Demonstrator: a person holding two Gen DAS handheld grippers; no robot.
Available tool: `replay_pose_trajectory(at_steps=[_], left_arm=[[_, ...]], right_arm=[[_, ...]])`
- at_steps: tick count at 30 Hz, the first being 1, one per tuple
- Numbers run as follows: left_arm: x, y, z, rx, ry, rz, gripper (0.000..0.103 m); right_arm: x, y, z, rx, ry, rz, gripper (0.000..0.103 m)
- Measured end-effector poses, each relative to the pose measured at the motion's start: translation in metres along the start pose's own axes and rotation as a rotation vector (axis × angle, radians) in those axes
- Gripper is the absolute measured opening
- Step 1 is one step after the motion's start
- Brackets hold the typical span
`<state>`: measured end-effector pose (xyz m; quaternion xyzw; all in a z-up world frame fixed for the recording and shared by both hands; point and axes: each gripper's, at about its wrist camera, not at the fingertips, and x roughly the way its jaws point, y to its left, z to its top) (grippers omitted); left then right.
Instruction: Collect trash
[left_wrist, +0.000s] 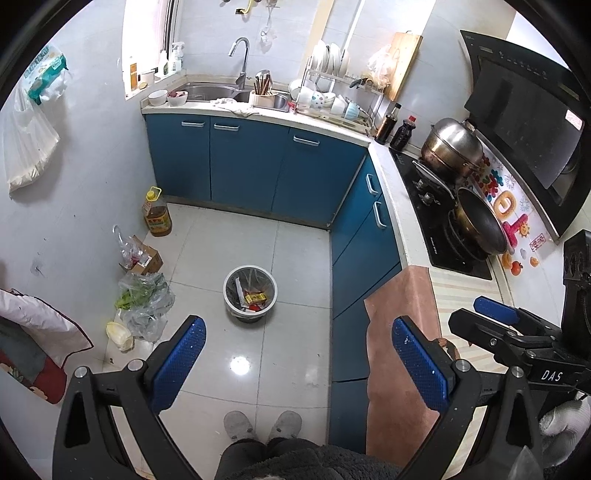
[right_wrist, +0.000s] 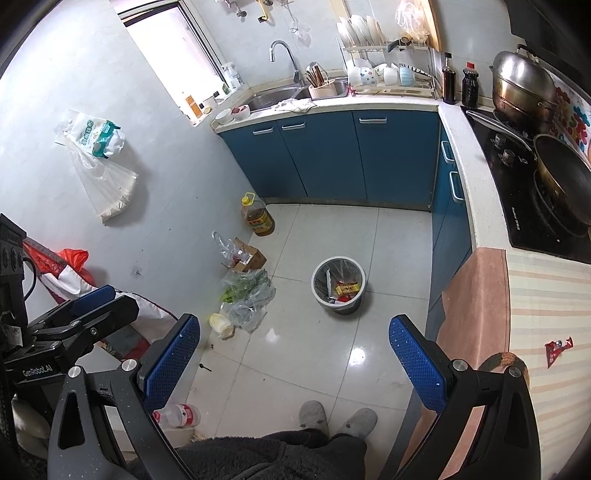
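On the floor, near the middle of the kitchen, stands the bin (right_wrist: 338, 290), lined with a clear bag and already holding some trash: a yellow box, a red packet and some darker scraps. Judging by that, collecting is partly done, but plenty is left.

Left of the bin, along the wall, lie a small carton (right_wrist: 249, 258) with a clear bag in it, a bag of greens (right_wrist: 247, 286) and crumpled plastic (right_wrist: 245, 314) (whether the greens count as trash I cannot tell). A plastic bottle (right_wrist: 177, 413) lies on the floor at the near left, by the person's feet. On the striped desk (right_wrist: 546, 295) at the right sits a red wrapper (right_wrist: 557, 349), well apart from the bin; it looks a likely next pick.

Left hand-held gripper (left_wrist: 295, 365) hangs above the floor with its blue pads wide apart, holding nothing. Right hand-held gripper (right_wrist: 295, 363) is likewise spread and empty, pointing toward the bin from the near side.

An oil jug (right_wrist: 256, 218) stands by the far cabinets, not obviously trash.
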<state>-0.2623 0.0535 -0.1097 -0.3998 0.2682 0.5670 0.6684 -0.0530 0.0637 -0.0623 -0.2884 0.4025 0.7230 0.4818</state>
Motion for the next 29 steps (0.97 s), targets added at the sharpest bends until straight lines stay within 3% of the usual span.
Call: replay_pose_trajectory(at_steps=[29], left_arm=[[-0.005,0.001,-0.011,-0.010,0.007,-0.020,0.103]], right_arm=[[-0.004,0.004,-0.009,0.010,0.000,0.004,0.103]])
